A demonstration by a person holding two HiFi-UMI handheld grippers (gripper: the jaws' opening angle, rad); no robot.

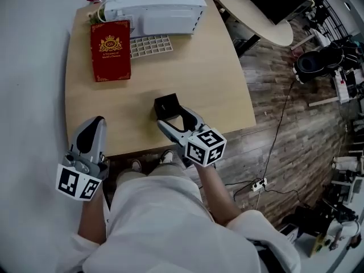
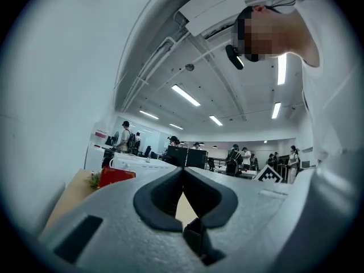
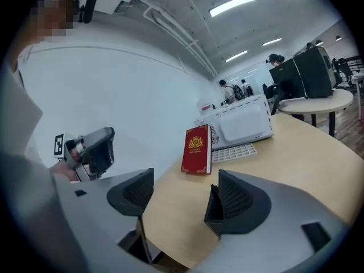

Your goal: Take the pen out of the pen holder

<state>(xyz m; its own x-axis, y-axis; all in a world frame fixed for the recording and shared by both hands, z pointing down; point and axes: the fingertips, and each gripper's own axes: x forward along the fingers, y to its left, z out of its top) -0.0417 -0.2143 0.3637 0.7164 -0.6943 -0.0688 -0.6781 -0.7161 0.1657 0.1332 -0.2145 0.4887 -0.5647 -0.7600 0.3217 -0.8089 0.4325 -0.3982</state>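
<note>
Beside the boxy black pen holder (image 1: 166, 103), right claw (image 3: 183, 185) gapes; left claw (image 2: 182, 173) pinched.

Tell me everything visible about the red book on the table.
The red book is closed and looks hardbound, with a gold crest and gold lettering on its cover. It lies flat, cover up, at the far left of the light wooden table, in front of the white device and beside the white gridded panel. Nothing rests on it.
</note>
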